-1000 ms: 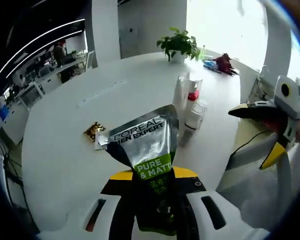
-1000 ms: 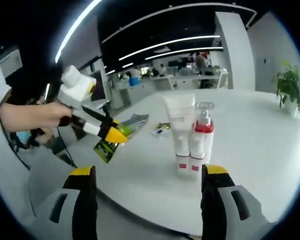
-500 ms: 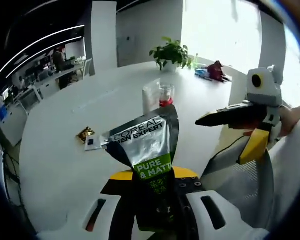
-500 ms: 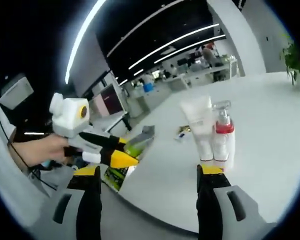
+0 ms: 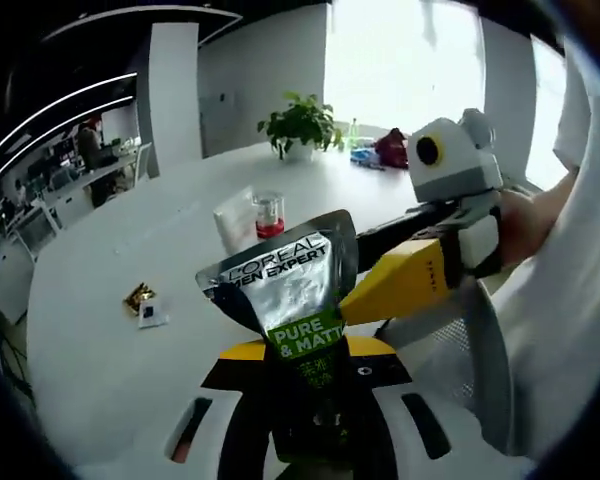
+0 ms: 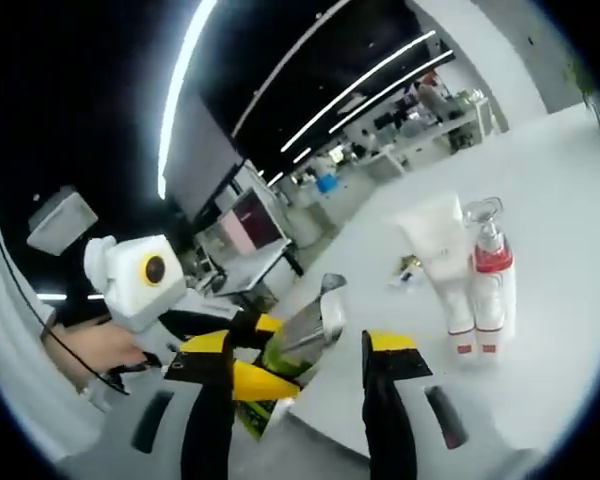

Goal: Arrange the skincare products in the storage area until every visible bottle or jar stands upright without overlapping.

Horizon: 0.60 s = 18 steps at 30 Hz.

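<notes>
My left gripper point(image 5: 305, 375) holds the L'Oreal tube point(image 5: 288, 290) upright, jaws clamped on its lower end, above the near edge of the white tabletop point(image 5: 110, 340). My right gripper point(image 6: 298, 365), jaws wide, flanks the tube's crimped top. Far off on the tabletop stand a white tube point(image 6: 442, 270) and red-collared pump bottle point(image 6: 490, 275), touching.

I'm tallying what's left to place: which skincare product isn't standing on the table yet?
The silver L'Oreal tube, clamped in the left claw above the table. The white tube and the red-collared pump bottle already stand upright side by side.
</notes>
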{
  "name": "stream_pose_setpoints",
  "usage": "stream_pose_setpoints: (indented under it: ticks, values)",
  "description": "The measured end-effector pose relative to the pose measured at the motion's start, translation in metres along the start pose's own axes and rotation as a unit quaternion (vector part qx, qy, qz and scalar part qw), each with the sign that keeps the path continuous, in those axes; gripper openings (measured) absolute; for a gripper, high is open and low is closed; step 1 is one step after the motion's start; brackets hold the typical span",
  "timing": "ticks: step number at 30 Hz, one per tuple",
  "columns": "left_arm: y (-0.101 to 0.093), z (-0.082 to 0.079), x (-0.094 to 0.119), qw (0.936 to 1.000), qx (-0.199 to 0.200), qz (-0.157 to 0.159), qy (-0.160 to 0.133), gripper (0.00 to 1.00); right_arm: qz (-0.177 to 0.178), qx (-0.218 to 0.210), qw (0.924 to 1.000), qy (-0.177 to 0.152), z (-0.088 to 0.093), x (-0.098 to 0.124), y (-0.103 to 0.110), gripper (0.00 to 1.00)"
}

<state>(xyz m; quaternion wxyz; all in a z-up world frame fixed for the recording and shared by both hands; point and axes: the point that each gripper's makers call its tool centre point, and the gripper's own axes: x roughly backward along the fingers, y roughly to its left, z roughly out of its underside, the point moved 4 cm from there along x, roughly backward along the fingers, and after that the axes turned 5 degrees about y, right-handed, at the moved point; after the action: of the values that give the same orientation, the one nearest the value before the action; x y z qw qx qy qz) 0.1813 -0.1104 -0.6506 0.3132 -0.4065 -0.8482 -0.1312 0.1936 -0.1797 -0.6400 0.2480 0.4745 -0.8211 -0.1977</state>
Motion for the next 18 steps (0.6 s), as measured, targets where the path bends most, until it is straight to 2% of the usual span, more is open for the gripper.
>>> stream_pose_setpoints:
  ticks: [6,11,12,13,15,17,18]
  values:
    - [-0.006,-0.003,-0.005,1.0000,0.001,0.005,-0.003,0.21,-0.012,-0.022,0.9997,0.007,0.000,0.003,-0.012,0.20]
    - [-0.007,-0.001,-0.010,1.0000,0.006,0.002,-0.002,0.23,-0.024,-0.022,0.9994,0.014,0.003,0.005,-0.010,0.15]
    - [-0.006,-0.001,-0.010,1.0000,0.005,0.004,-0.003,0.24,-0.052,-0.038,0.9978,0.017,0.003,0.006,-0.003,0.13]
    - [-0.006,-0.002,-0.009,0.9999,0.006,0.006,-0.009,0.26,-0.043,-0.035,0.9983,0.014,0.002,0.007,-0.005,0.11]
    - [-0.010,-0.006,-0.008,0.9997,0.007,0.016,-0.014,0.32,-0.061,-0.035,0.9973,0.020,0.003,0.007,-0.001,0.07]
    - [-0.013,-0.008,-0.007,0.9996,0.002,0.021,-0.018,0.35,-0.054,-0.036,0.9978,0.017,0.002,0.008,-0.004,0.05]
    - [-0.013,-0.010,-0.005,0.9995,-0.004,0.022,-0.021,0.36,-0.062,-0.050,0.9967,0.015,0.001,0.008,-0.003,0.05]
